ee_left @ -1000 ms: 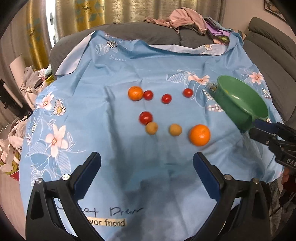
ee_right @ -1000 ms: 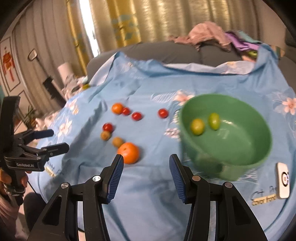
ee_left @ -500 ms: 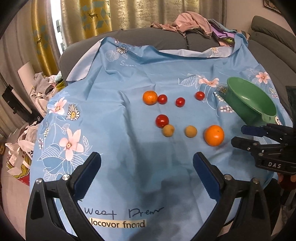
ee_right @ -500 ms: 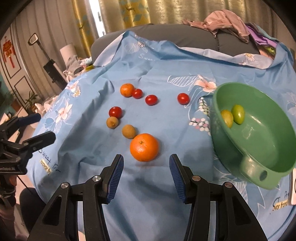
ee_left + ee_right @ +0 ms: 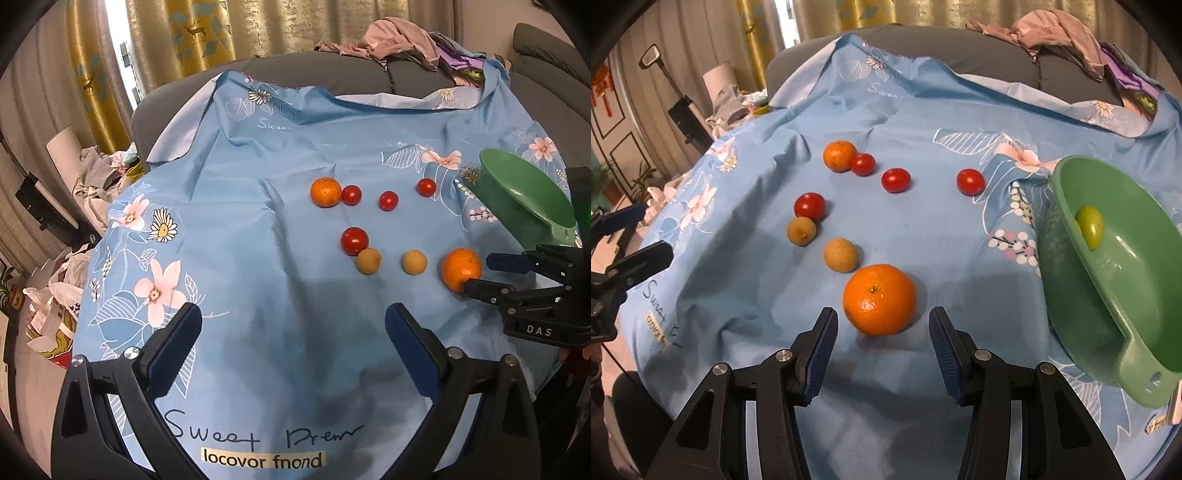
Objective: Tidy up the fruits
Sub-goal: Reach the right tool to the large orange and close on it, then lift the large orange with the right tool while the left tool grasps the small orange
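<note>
A large orange [image 5: 879, 299] lies on the blue flowered cloth [image 5: 923, 122], just ahead of my right gripper [image 5: 882, 315]. That gripper is open, its blue pads either side of the orange and not touching it. Beyond lie two brown round fruits [image 5: 841, 254], several red tomatoes [image 5: 895, 180] and a small orange [image 5: 839, 156]. At the right, the green handled bowl [image 5: 1108, 295] holds green fruit [image 5: 1089, 227]. My left gripper [image 5: 293, 314] hangs open over bare cloth near the front edge. From there the right gripper [image 5: 480, 273] shows beside the large orange [image 5: 461, 269].
The cloth covers a grey sofa [image 5: 332, 74], with a pile of clothes [image 5: 399, 40] on its back. Bags and clutter [image 5: 55, 306] sit on the floor at the left, and curtains hang behind. The cloth drops off at its front and left edges.
My right gripper has come down and forward until the large orange sits just in front of its fingers; the bowl has slid to the right of its view. The left gripper has tilted slightly.
</note>
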A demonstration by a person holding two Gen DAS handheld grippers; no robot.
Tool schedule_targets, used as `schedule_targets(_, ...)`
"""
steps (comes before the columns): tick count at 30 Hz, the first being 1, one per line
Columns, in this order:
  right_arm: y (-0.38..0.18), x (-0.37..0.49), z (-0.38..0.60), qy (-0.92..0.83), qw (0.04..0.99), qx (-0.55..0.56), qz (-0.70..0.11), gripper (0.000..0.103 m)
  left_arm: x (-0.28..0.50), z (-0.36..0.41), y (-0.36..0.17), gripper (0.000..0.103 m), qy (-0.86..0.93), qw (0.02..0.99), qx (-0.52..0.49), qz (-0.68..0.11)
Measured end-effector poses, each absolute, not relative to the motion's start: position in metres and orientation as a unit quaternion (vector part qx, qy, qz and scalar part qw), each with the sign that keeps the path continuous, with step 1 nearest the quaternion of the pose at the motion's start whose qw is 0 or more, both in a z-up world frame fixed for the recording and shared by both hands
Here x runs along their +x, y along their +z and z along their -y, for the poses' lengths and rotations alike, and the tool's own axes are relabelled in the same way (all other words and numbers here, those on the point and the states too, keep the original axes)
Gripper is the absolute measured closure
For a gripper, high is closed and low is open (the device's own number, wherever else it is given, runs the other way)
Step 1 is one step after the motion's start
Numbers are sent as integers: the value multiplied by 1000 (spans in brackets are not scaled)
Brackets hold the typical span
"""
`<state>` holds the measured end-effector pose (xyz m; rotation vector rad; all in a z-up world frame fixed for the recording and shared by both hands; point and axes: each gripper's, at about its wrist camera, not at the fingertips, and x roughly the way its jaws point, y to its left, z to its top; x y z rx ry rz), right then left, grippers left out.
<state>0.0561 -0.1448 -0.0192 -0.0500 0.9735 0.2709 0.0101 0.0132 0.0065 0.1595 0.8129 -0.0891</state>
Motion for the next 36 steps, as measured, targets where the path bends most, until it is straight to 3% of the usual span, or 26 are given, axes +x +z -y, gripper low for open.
schedule_targets(27,-15,105,155,120,887,2,-446,55,60,-19,-5,4,-78,901,5,-427)
schedule_targets(36,-23,132,159,137,882,40,-448,55,142,8,-16,23,-74,893,30,-442)
